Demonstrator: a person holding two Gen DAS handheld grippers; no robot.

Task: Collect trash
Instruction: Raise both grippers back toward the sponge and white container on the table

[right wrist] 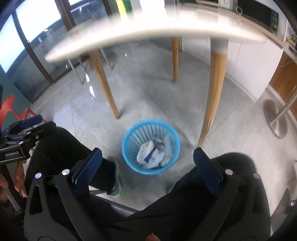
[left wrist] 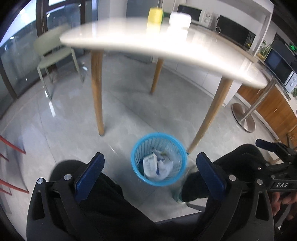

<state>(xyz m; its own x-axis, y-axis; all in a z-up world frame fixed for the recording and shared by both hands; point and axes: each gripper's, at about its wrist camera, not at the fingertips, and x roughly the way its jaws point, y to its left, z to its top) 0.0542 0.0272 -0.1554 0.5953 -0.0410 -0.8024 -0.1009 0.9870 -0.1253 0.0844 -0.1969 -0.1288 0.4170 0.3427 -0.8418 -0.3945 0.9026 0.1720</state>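
Left gripper (left wrist: 150, 168): both blue-padded fingers spread wide apart, nothing between them; it points down at the floor, with the blue bin just beyond its tips.
Right gripper (right wrist: 147, 163): fingers likewise spread wide with nothing held, aimed down toward the same bin.
Person: seated, black-trousered knees (left wrist: 104, 200) on either side of the bin, nearer than it; one shoe (right wrist: 116, 178) rests on the floor just beside the bin's near rim.
Blue bin (left wrist: 137, 166): round plastic mesh basket, upright on the grey tiled floor.
Trash (left wrist: 156, 166): inside the bin, a white carton and crumpled white paper and clear plastic, blurred.
Table (left wrist: 130, 37): white top on wooden legs, beyond and above the bin; one leg stands just beside the bin.
On the table: a yellow container (left wrist: 155, 15) and a white container (left wrist: 180, 18), both blurred, near the far edge.
Chair (left wrist: 53, 53): pale green, well beyond the bin, past the table.
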